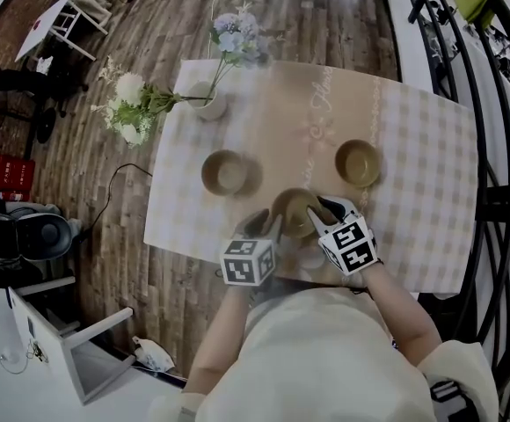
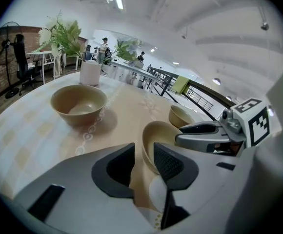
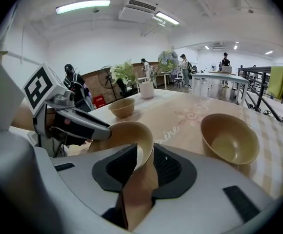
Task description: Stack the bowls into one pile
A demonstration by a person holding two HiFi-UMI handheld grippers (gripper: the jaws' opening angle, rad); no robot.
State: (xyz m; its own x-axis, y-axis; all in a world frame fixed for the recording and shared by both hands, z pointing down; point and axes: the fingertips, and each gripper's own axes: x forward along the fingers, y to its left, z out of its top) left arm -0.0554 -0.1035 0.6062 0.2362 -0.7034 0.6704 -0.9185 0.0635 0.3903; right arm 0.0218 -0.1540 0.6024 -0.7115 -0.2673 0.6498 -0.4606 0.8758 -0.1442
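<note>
The near bowl [image 1: 295, 211] stands on the cloth-covered surface [image 1: 422, 192], by its front edge. The left gripper [image 1: 268, 225] and right gripper [image 1: 323, 211] straddle opposite sides of its rim, fingers apart, not clamped. The left bowl [image 1: 224, 171] and right bowl [image 1: 358, 162] stand behind it, well apart

bright ceiling strip lights [image 3: 83, 6], fisheye-warped edges
</note>
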